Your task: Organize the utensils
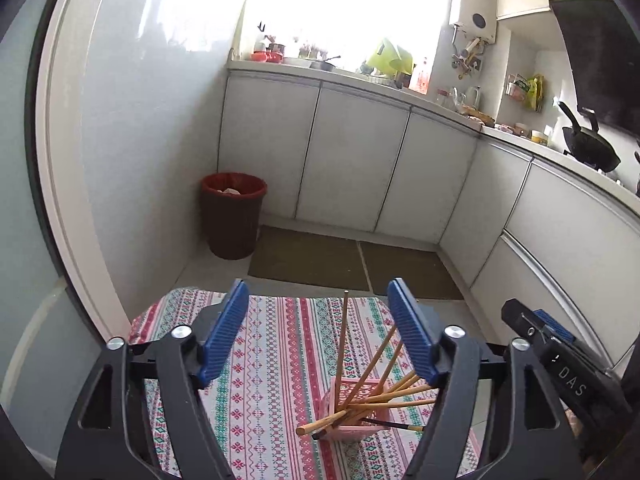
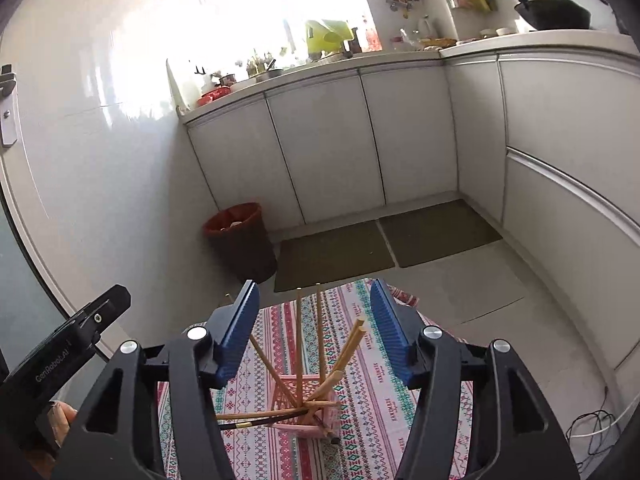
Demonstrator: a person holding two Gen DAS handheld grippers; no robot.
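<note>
A small pink lattice basket (image 1: 362, 408) stands on a table with a patterned red, green and white cloth (image 1: 272, 380). Several wooden chopsticks (image 1: 372, 364) stick out of it, fanned in all directions, with one dark chopstick (image 1: 394, 425) among them. My left gripper (image 1: 318, 312) is open and empty, held above the basket. My right gripper (image 2: 314, 308) is open and empty too, also above the basket (image 2: 310, 404) and its chopsticks (image 2: 352, 344). The right gripper's body shows at the right edge of the left wrist view (image 1: 560, 356).
A dark bin with a red liner (image 1: 233, 216) stands on the floor by the wall. Two floor mats (image 1: 312, 260) lie before white cabinets. The counter (image 1: 360, 80) holds kitchenware, and a black wok (image 1: 590, 146) sits on the stove.
</note>
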